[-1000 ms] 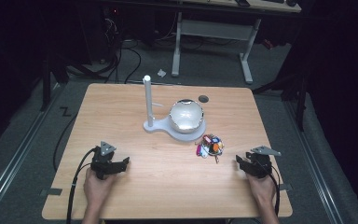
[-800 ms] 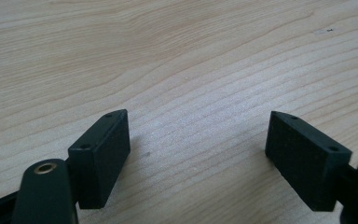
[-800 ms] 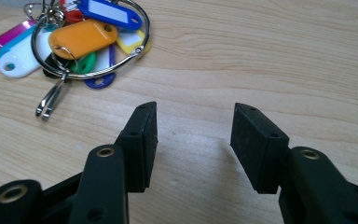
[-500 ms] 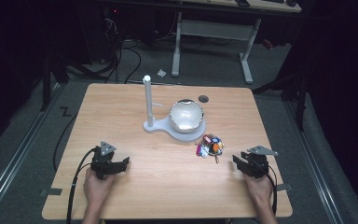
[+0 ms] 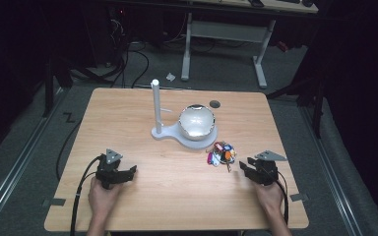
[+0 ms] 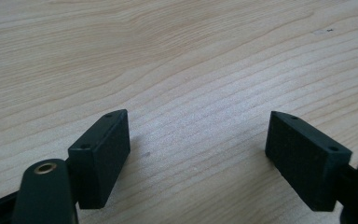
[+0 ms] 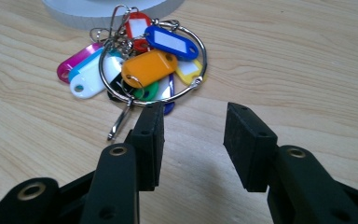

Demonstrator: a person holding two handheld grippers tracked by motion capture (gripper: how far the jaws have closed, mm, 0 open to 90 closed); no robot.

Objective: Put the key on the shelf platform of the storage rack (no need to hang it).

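A bunch of coloured key tags on a metal ring (image 5: 221, 152) lies on the wooden table (image 5: 177, 196), right of centre. In the right gripper view the key tags (image 7: 149, 65) sit just beyond the jaw tips. My right gripper (image 5: 243, 167) (image 7: 193, 126) is open. Its jaws have just been closing, and only bare wood lies between them. My left gripper (image 5: 130, 172) (image 6: 198, 140) rests low over the table at the front left. It is wide open, with nothing between the jaws.
A white stand (image 5: 162, 132) with an upright post (image 5: 155, 105) and a shiny bowl (image 5: 196, 121) is behind the keys. The stand's base edge (image 7: 98, 7) lies just past the tags. A small dark round hole (image 5: 215, 103) is near the table's far edge.
My right gripper has edged slightly left toward the key tags. The left gripper has stayed where it was.
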